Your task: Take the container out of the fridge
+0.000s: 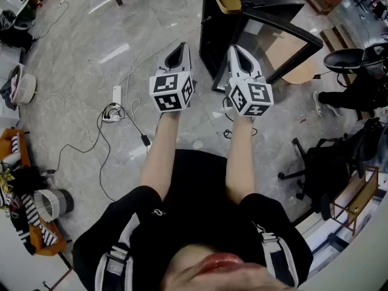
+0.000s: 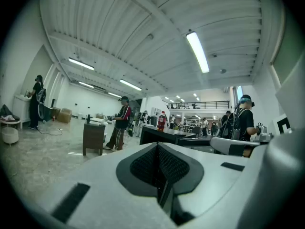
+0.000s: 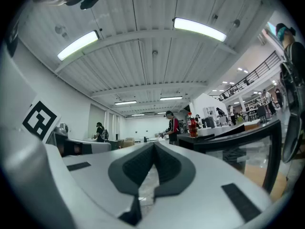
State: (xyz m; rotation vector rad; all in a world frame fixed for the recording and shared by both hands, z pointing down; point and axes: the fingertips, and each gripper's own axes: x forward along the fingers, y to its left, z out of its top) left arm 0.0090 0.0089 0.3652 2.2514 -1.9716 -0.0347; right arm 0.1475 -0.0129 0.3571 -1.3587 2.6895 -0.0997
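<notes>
Posture: I held my left gripper (image 1: pixel 177 50) and my right gripper (image 1: pixel 239 52) side by side in front of my body. They were level, a little apart, and pointed forward over the grey marble floor (image 1: pixel 79 47).

Claw state: both claws were fully closed. The pads met at the tips and nothing sat between them (each gripper's own view bore this out). I judged this a neutral carrying posture, with arms parallel and jaws together because there was nothing yet to grasp or steady.

Task object: I could not identify the fridge or the container in any view. Ahead and to my right stood a black table (image 1: pixel 285 17) with a glass top, and a red bottle (image 3: pixel 192 124) stood on it. A pale yellowish item (image 1: pixel 227 0) rested on the near black corner, but I could not tell what it was.

Floor hazards: a white power strip (image 1: pixel 116 94) with loose cables lay ahead on my left. A black office chair (image 1: pixel 327 162) stood to my right.

Assessment: the task appeared not to have started. The next step would call for finding the fridge, and one claw would have to open before it could take the door.
</notes>
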